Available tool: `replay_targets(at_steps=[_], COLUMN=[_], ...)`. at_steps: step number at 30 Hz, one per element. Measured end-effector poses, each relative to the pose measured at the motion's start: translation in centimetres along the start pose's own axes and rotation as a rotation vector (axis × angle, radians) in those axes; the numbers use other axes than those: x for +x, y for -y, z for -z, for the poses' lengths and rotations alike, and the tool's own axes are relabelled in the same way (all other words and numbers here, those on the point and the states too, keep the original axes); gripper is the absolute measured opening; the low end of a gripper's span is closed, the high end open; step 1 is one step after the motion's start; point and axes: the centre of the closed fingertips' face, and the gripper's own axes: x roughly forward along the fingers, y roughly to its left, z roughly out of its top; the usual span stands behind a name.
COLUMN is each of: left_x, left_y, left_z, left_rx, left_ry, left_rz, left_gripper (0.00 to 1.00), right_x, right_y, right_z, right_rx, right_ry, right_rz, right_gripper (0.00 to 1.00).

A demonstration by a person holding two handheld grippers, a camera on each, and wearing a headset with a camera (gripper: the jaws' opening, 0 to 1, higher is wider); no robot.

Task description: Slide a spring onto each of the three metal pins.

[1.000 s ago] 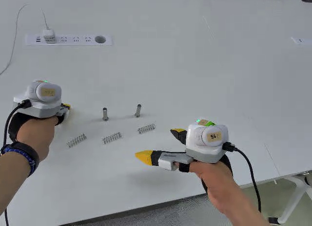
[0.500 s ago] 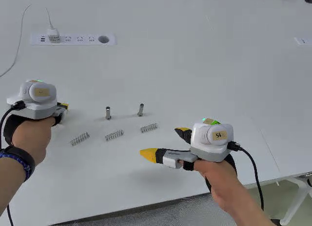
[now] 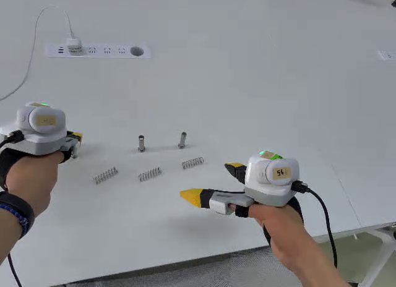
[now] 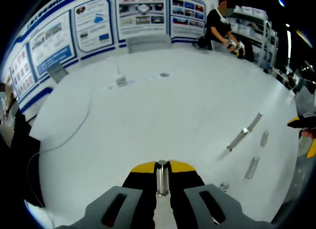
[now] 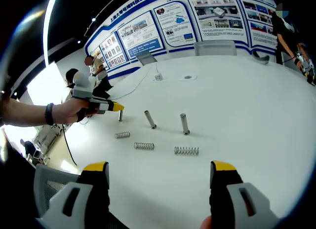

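Note:
Two metal pins (image 3: pixel 142 143) (image 3: pixel 182 140) stand upright mid-table. In front of them three springs (image 3: pixel 106 175) (image 3: pixel 150 174) (image 3: pixel 193 162) lie in a row. At the left, my left gripper (image 3: pixel 74 140) is shut on a third pin (image 4: pixel 161 177), which hangs down to the table (image 5: pixel 120 115). My right gripper (image 3: pixel 213 182) hovers low at the front right, open, with nothing between its yellow-tipped jaws. The nearest spring (image 5: pixel 186 150) lies ahead of it, beyond the jaws (image 5: pixel 158 170).
A white power strip (image 3: pixel 99 51) with a plugged-in cable lies at the far left of the white table (image 3: pixel 260 83). The table's front edge runs just behind my right hand. People stand near poster walls in the background (image 4: pixel 222 21).
My left gripper has drifted a little to the left, away from the two standing pins. The right gripper has barely moved. The head camera has shifted.

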Motion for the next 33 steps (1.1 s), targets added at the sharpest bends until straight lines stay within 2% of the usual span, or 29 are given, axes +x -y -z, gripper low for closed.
replay_targets(at_steps=[22,33], left_x=[-0.8,-0.8], left_y=[1.0,2.3], left_z=[-0.2,-0.6], left_rx=[0.014,0.028], left_ry=[0.009,0.014], left_rz=[0.013,0.031], left_gripper=[0.08,0.07], right_x=[-0.1,-0.1], right_y=[-0.3,-0.2], right_z=[0.0,0.0], right_rx=[-0.005,-0.001], right_ry=[-0.003,0.001], right_rz=[-0.005,-0.005], right_gripper=[0.85,0.85])
